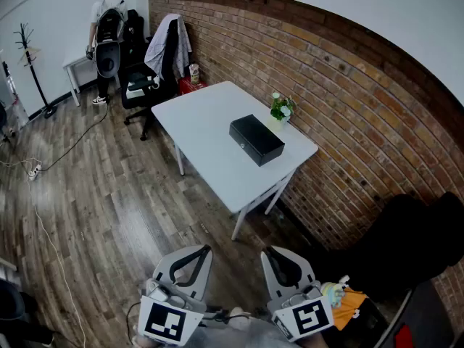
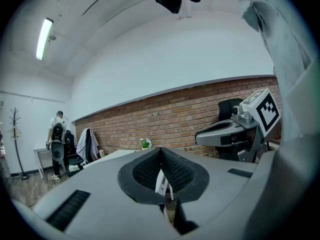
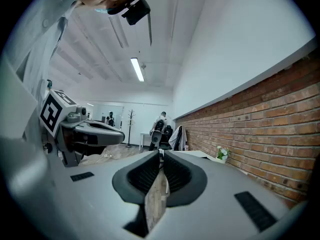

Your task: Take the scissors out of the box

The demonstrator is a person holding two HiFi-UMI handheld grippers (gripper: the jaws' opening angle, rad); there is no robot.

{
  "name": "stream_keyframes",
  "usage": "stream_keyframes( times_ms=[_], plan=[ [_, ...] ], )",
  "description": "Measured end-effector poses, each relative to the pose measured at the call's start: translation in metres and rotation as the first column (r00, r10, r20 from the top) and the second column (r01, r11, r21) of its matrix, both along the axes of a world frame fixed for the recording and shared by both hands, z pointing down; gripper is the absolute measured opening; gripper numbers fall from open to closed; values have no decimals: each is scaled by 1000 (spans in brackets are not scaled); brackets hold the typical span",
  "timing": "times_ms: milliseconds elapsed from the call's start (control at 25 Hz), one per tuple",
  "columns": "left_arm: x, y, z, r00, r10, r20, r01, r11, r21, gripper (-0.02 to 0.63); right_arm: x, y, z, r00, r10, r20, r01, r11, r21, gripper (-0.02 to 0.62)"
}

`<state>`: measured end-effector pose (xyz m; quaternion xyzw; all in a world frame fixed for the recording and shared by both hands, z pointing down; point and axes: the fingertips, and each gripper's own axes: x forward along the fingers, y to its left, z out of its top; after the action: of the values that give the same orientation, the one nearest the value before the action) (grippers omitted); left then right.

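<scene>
A shut black box (image 1: pixel 256 139) lies on the white table (image 1: pixel 210 133), toward the brick-wall side, well ahead of me. No scissors show in any view. My left gripper (image 1: pixel 206 250) and right gripper (image 1: pixel 266 252) are held side by side low over the wooden floor, far short of the table. Both are shut, tips touching, with nothing between them. In the left gripper view the closed jaws (image 2: pixel 161 150) point toward the table (image 2: pixel 117 155). In the right gripper view the closed jaws (image 3: pixel 161 154) do the same.
A small potted plant (image 1: pixel 281 108) stands beside the box. Beyond the table are an office chair draped with cloth (image 1: pixel 165 49), a red stool (image 1: pixel 191 84), a coat rack (image 1: pixel 30 56) and a person (image 1: pixel 109 20). A black chair (image 1: pixel 413 241) is at my right; a cable (image 1: pixel 51 245) runs across the floor.
</scene>
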<state>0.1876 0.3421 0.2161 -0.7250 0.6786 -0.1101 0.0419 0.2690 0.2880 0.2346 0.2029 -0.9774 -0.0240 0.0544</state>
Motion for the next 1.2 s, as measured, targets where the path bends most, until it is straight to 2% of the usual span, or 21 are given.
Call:
stream_keyframes(
  times_ms=[680, 1200],
  plan=[
    [-10, -8, 9, 1000, 11, -15, -11, 1000, -6, 14, -15, -1, 9, 1000, -11, -23, 11, 1000, -2, 57],
    [-27, 0, 5, 1000, -2, -20, 2, 1000, 3, 14, -36, 6, -2, 1000, -20, -6, 20, 998, 66, 57]
  ],
)
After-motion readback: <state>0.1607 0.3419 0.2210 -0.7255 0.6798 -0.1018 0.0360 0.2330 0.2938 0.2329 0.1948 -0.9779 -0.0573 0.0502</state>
